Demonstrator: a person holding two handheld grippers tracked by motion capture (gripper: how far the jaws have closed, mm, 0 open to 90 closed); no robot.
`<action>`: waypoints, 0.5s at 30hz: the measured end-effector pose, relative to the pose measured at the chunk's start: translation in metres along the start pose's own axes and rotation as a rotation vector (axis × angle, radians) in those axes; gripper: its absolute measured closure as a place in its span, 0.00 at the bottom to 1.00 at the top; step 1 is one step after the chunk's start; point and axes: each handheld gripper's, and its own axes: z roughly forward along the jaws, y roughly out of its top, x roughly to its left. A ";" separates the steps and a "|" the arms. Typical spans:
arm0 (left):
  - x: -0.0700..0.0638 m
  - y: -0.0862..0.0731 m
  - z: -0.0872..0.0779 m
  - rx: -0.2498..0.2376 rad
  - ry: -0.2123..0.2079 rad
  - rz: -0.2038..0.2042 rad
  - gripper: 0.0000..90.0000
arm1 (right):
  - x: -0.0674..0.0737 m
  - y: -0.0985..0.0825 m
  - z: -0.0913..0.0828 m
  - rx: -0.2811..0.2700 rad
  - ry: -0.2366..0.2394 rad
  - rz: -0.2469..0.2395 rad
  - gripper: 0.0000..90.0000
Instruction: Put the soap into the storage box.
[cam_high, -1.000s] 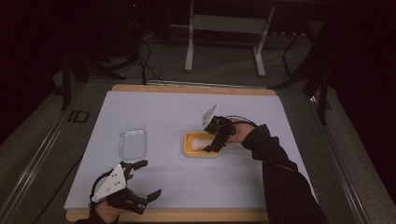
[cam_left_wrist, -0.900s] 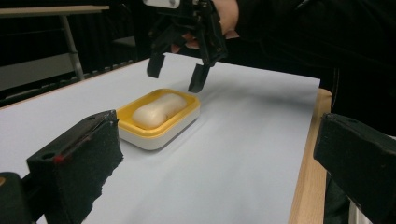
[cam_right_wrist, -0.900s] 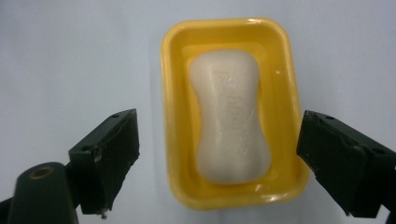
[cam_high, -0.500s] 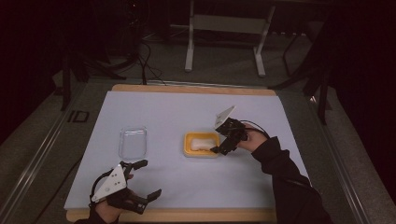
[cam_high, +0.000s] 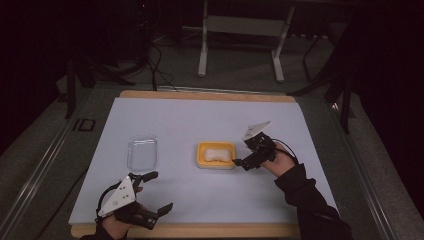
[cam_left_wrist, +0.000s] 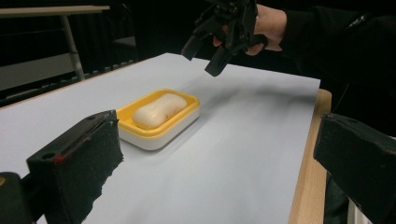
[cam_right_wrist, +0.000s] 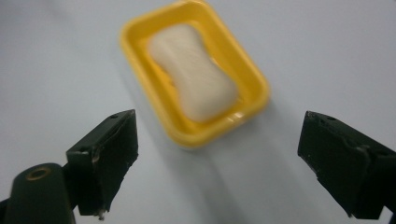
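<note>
The right gripper (cam_high: 248, 156) hung with its jaws spread and empty, just off the right side of the yellow soap dish (cam_high: 215, 154), which sat near the middle of the desk (cam_high: 175, 120) with the white soap (cam_high: 215, 153) in it. To do this step well, I judge it should draw straight away, without touching the rim. A second earlier it was above the dish; it had moved right. The left gripper (cam_high: 150, 192), also spread, stayed at the near left edge, and the clear lid (cam_high: 142, 152) did not move.
</note>
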 end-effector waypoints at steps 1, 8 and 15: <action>0.000 0.000 0.000 0.000 0.000 -0.001 0.01 | 0.000 -0.001 -0.001 -0.002 -0.017 0.024 0.14; 0.000 0.000 0.000 0.000 0.000 -0.002 0.01 | -0.010 -0.016 -0.012 -0.062 -0.112 0.181 0.15; 0.000 0.000 0.000 -0.002 -0.001 -0.001 0.01 | -0.006 -0.035 -0.019 -0.088 -0.184 0.218 0.15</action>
